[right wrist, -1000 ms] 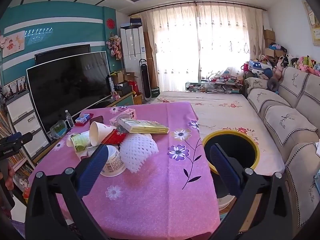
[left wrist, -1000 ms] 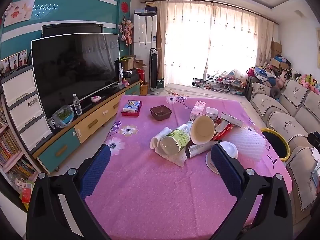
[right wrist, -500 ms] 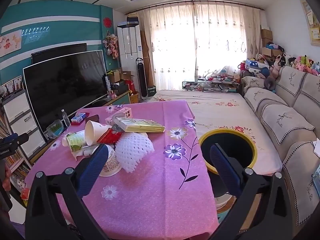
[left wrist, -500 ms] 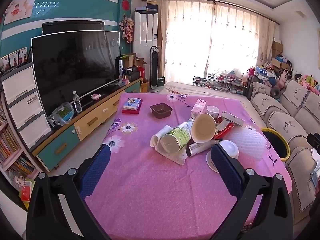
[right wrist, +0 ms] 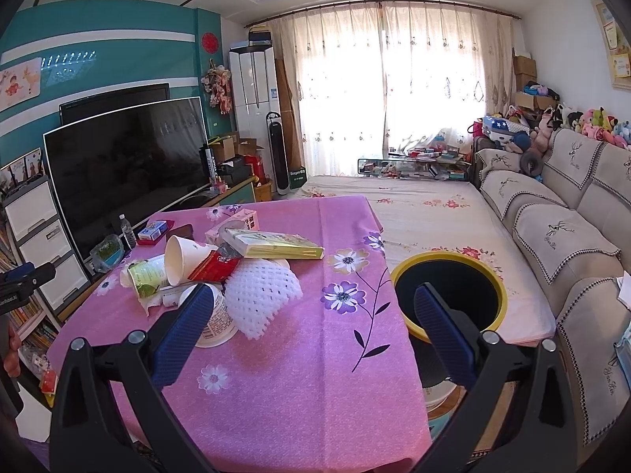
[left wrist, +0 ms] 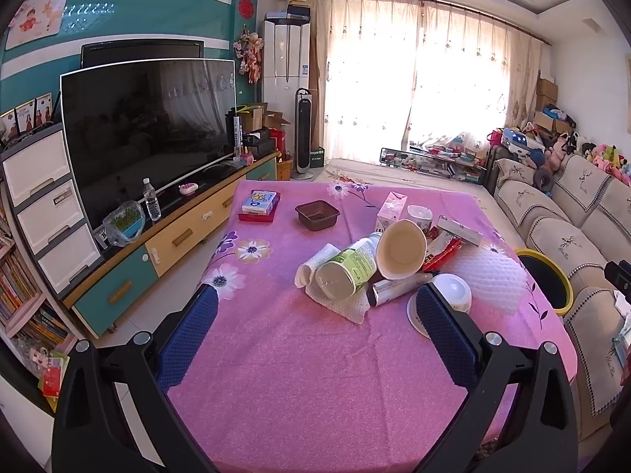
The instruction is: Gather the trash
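A pile of trash lies on the pink flowered tablecloth [left wrist: 315, 374]: a green-labelled can [left wrist: 347, 268], a paper cup [left wrist: 400, 250], a white tissue [left wrist: 335, 303], a white foam net [left wrist: 493, 276], a white tub [left wrist: 451, 295], a red wrapper [left wrist: 443, 252]. My left gripper [left wrist: 315, 335] is open and empty, above the table short of the pile. My right gripper [right wrist: 311, 327] is open and empty, with the foam net [right wrist: 260, 295] and tub [right wrist: 215, 323] by its left finger. The yellow-rimmed black bin [right wrist: 449, 291] stands right of the table.
A brown tray [left wrist: 317, 215], a blue box [left wrist: 260, 205] and a pink carton [left wrist: 390, 209] sit farther back. A yellow-green flat box [right wrist: 276, 246] tops the pile. A TV [left wrist: 146, 130] and cabinet stand left, a sofa [right wrist: 560, 228] right.
Both views have shifted slightly; the right gripper has drifted a little so the pile and bin sit marginally lower. Both grippers stay open and empty.
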Motion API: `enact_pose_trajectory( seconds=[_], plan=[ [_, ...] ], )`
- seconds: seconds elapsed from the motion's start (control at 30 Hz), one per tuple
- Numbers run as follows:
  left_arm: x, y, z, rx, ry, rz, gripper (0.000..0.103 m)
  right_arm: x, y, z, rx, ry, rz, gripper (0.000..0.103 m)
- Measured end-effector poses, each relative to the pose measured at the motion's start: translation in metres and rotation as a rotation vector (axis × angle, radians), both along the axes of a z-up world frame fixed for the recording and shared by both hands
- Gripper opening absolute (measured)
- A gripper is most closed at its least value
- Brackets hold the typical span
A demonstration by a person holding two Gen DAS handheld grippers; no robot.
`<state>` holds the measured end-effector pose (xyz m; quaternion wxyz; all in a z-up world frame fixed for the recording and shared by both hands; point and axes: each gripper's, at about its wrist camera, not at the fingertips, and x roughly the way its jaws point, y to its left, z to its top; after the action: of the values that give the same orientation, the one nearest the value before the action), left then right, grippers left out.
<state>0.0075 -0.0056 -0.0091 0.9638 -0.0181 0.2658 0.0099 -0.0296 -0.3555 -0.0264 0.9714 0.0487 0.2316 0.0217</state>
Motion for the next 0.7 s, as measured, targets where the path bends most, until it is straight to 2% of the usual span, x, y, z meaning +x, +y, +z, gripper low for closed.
enact_pose_trajectory(
  seconds=[0.7],
  plan=[
    [0.0031, 0.0017, -0.0055, 0.006, 0.011, 0.0, 0.099, 0.003, -0.0005, -0.0057, 0.0, 0.01, 0.001, 0.097]
  ],
)
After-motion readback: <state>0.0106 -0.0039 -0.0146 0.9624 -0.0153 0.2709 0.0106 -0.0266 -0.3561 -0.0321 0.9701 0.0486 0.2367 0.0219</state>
